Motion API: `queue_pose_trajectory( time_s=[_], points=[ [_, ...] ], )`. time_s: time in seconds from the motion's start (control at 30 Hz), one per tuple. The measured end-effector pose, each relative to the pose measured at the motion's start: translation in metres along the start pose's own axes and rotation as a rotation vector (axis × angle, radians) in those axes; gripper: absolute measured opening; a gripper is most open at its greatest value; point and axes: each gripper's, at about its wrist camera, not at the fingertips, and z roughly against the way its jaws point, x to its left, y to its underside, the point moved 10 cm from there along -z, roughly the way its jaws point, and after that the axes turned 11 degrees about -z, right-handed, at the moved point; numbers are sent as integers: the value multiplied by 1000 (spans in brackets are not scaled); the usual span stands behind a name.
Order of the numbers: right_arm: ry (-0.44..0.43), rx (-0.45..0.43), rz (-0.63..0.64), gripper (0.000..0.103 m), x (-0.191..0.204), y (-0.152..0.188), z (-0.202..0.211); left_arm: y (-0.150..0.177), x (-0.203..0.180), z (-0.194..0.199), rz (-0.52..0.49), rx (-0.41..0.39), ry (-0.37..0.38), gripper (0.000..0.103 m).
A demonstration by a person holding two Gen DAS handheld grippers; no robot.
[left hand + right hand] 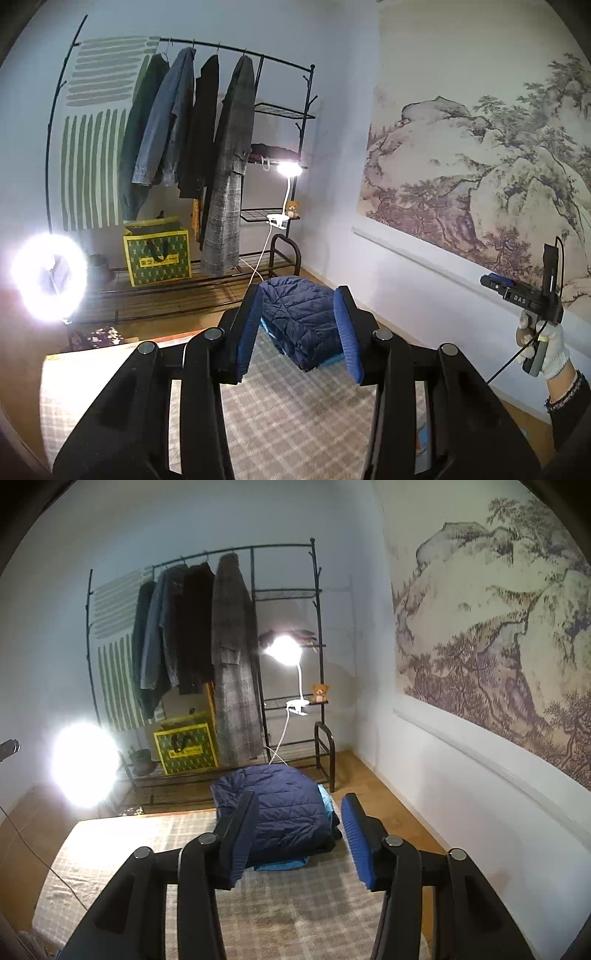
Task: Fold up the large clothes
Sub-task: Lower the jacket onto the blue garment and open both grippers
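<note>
A folded navy quilted jacket [299, 321] lies on top of a light blue folded garment [280, 864] at the far end of a checked bed cover [295, 417]. It also shows in the right wrist view [280, 812]. My left gripper [301, 332] is open and empty, held above the bed short of the jacket. My right gripper [303, 838] is open and empty, also above the bed short of the jacket. In the left wrist view the right gripper's body [532, 295] is held up in a gloved hand at the far right.
A black clothes rack [184, 147] with several hanging coats stands against the far wall. A green and yellow bag [157, 254] sits on its lower shelf. A ring light [50, 277] glares at the left. A clip lamp [288, 173] shines on the rack. A mural wall [480, 166] runs along the right.
</note>
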Motion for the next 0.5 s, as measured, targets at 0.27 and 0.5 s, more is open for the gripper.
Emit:
queue_pose_trajectory(
  time_s=[0.27, 0.5],
  points=[
    [4, 22, 34, 60, 26, 37, 27, 65, -17, 27, -20, 102, -22, 43],
    [-15, 46, 49, 71, 53, 85, 22, 123, -34, 20, -35, 158, -15, 55]
  ],
)
